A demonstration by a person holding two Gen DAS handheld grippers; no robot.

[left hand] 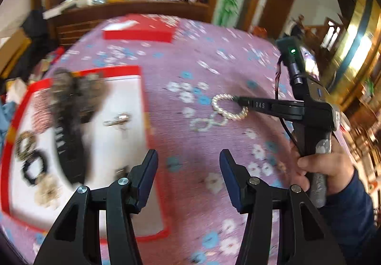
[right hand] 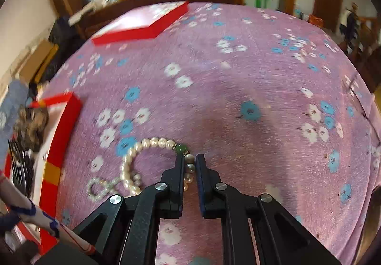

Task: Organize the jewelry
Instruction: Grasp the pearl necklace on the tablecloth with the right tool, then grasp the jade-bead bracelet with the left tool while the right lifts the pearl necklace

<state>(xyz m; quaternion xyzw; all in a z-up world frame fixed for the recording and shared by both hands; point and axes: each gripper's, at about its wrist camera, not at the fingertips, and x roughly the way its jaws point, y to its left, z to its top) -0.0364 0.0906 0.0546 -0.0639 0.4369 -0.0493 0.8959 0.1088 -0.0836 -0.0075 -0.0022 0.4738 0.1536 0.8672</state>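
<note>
With the right gripper [right hand: 189, 160] fingers clamped on the pearl bracelet [right hand: 142, 158] on the worktop [right hand: 238, 74], lift it gently clear of the clear bracelet [right hand: 100, 187] toward the left box [left hand: 133, 70]; left gripper [left hand: 188, 158] fingers stand apart, empty.

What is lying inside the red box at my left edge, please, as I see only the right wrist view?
Observer: In the red box, on its white lining, lies a long dark toothed hair clip, among smaller pieces.
Operator: Thank you. Is the left gripper carrying anything?
Observer: No, the left gripper is open, with nothing between its jaws, over the floral cloth beside the box.
Operator: And what holds my gripper?
Observer: A hand in a dark blue sleeve grips the handle of the right gripper.
</note>
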